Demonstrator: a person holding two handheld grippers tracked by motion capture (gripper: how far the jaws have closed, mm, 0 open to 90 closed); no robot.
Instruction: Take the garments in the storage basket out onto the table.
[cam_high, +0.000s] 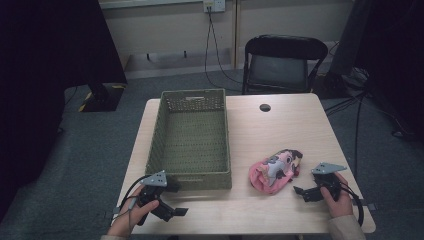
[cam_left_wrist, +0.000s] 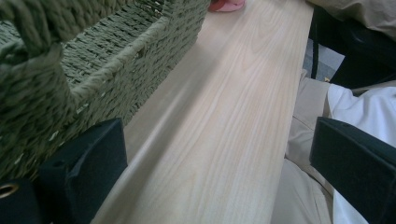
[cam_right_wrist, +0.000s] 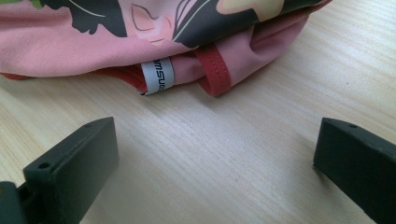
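A pink printed fabric pouch (cam_high: 274, 170) lies on the wooden table (cam_high: 280, 130), right of a green woven basket (cam_high: 192, 137). My right gripper (cam_high: 303, 193) rests on the table just right of the pouch, open, with bare wood between its jaws. In the right gripper view the pouch (cam_right_wrist: 140, 42) fills the top, showing a white label (cam_right_wrist: 158, 76) and a red loop (cam_right_wrist: 214, 70) a short way ahead of the open jaws. My left gripper (cam_high: 172, 200) sits at the basket's near left corner, open and empty. The left gripper view has the basket wall (cam_left_wrist: 93, 65) at the left.
The basket is empty and takes the table's left half. A round cable hole (cam_high: 265, 107) sits at the far edge. A black folding chair (cam_high: 282, 62) stands behind the table. The person's beige trousers (cam_left_wrist: 308, 140) lie past the table's near edge.
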